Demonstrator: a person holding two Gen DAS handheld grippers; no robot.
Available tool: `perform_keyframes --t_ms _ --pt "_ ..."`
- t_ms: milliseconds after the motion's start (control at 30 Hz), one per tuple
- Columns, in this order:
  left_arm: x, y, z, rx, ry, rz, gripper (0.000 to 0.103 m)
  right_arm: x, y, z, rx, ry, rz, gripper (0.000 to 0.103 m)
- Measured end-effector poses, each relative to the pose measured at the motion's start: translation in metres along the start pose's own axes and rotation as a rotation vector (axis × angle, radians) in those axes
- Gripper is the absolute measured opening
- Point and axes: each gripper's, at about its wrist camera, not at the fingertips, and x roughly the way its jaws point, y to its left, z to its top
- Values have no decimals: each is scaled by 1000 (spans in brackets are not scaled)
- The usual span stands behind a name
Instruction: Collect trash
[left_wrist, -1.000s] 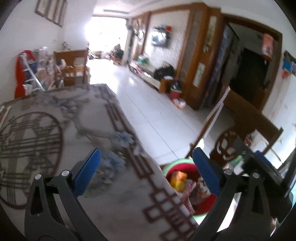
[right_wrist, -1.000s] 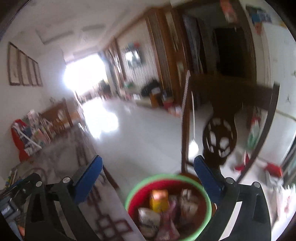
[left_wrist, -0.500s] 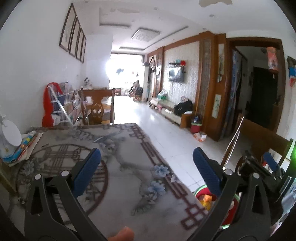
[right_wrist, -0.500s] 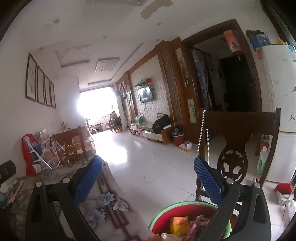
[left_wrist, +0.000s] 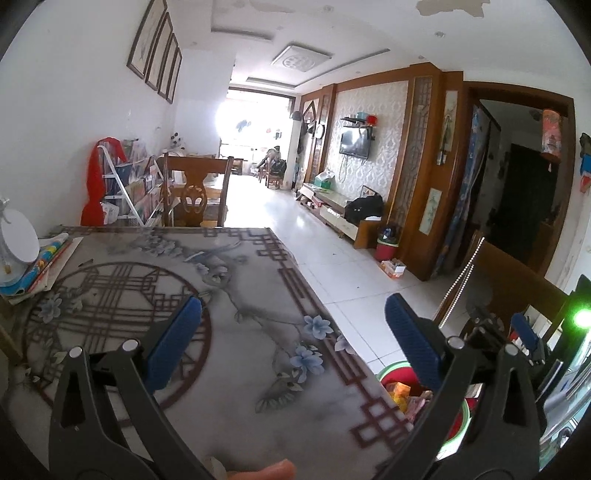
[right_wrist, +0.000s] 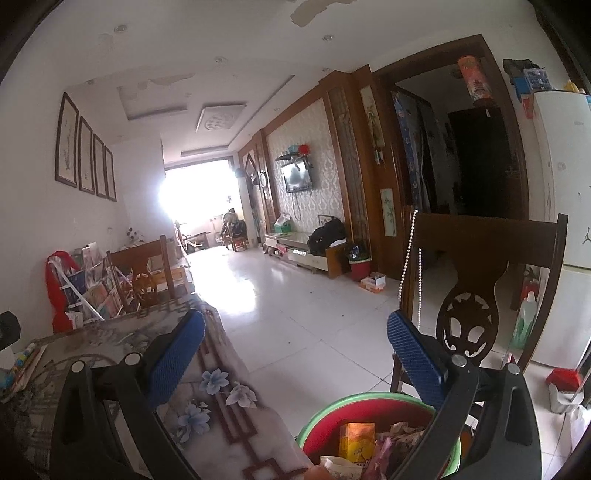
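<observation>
A red bin with a green rim (right_wrist: 373, 402) stands on the floor by the table's right edge, holding an orange carton (right_wrist: 356, 441) and crumpled wrappers. It also shows low in the left wrist view (left_wrist: 395, 373). My right gripper (right_wrist: 295, 350) is open and empty, raised above the bin's rim. My left gripper (left_wrist: 293, 332) is open and empty above the patterned tabletop (left_wrist: 236, 354). The right gripper's body shows at the right of the left wrist view (left_wrist: 517, 332).
A wooden chair (right_wrist: 476, 258) stands right behind the bin. Another chair (left_wrist: 195, 192) sits at the table's far end. Books and a white round object (left_wrist: 18, 243) lie at the table's left edge. White tiled floor (right_wrist: 295, 302) stretches ahead.
Both grippers have tilted up from looking down at the bin and table to looking level across the room. Both stay open and empty.
</observation>
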Motion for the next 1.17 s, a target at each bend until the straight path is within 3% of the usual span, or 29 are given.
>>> perform_keyframes --t_ms 867,967,1033,1100,1167 --pt "10 19 -8 -32 74 22 98 9 19 -10 -71 76 46 96" --pt "12 41 -16 -40 82 70 98 11 26 -13 -82 100 58 96" --pt "20 69 -29 -39 121 144 98 13 32 -15 -90 120 73 96" --pt "34 103 -47 -50 201 197 98 15 42 -18 -103 142 97 96" --pt "51 147 -71 -82 306 318 98 15 53 -20 -113 158 126 96"
